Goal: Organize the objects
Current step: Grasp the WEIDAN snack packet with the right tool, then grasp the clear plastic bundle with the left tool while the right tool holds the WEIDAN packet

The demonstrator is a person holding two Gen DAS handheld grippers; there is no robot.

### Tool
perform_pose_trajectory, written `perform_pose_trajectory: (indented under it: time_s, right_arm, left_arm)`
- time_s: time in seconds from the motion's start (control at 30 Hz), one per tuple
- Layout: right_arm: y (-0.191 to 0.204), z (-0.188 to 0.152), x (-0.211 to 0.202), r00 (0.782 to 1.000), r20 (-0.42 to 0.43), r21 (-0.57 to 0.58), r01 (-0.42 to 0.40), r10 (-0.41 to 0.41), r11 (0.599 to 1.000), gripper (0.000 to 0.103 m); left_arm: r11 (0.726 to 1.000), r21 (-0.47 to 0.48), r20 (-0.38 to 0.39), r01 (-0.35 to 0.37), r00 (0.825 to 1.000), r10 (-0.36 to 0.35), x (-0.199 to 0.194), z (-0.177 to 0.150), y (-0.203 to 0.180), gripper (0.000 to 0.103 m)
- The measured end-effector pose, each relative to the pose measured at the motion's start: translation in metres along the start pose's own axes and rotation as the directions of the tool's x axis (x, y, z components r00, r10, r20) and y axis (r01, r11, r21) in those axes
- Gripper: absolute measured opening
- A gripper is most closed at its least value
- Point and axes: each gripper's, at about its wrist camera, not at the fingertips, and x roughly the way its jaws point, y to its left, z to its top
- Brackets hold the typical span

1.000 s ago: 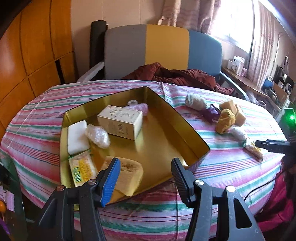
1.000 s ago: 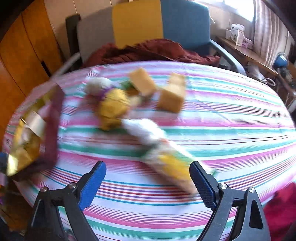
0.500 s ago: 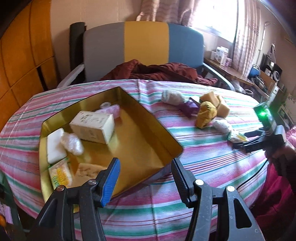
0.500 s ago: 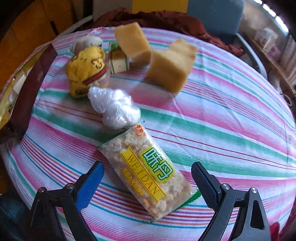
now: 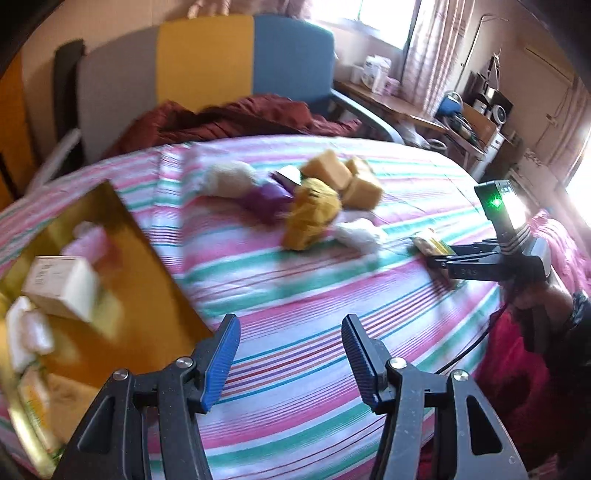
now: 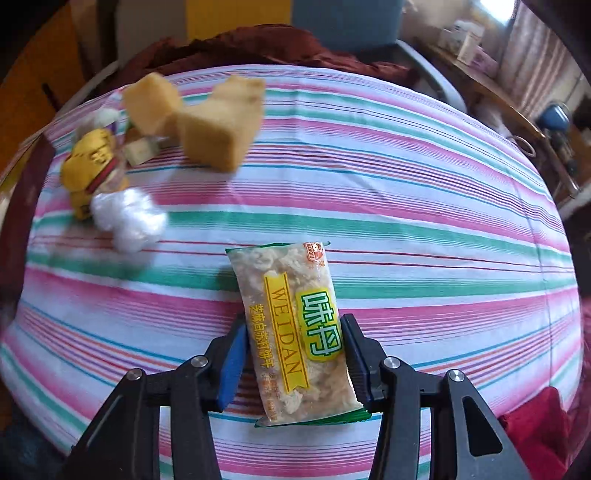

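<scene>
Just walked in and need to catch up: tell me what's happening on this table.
A person is tidying loose items into a gold tray. The right gripper is closing on a snack packet lying on the striped tablecloth. The left gripper hovers open and empty beside the tray. Sponge blocks and a yellow toy wait on the cloth.

Behind the round table stands a chair [image 5: 221, 70] with a backrest in grey, yellow and blue panels, and a dark red cloth [image 5: 236, 118] lies crumpled on its seat. A striped tablecloth [image 5: 295, 295] in pink, green and white covers the table. Orange wooden panelling [image 5: 11, 122] fills the left edge. Along the right wall, a cluttered side shelf [image 5: 424, 110] runs under a bright window [image 5: 380, 18] hung with striped curtains [image 5: 432, 51].
</scene>
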Motion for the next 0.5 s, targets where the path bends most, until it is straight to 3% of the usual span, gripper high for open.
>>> perform_pose_trajectory:
  time_s: [0.3,0.5]
  right_arm:
    - [0.000,0.002,0.000,1.000,-0.004,0.026,-0.019,0.019,0.999,0.051]
    - [-0.001,0.004,0.002,1.000,-0.009,0.054,-0.016,0.016,0.998,0.053]
  left_arm:
    - [0.994,0.008,-0.061,0.106,0.993,-0.105,0.056,0.038,-0.042,0.057]
    - [0.988,-0.055,-0.089,0.143,0.985,-0.148,0.099,0.065,-0.067,0.058]
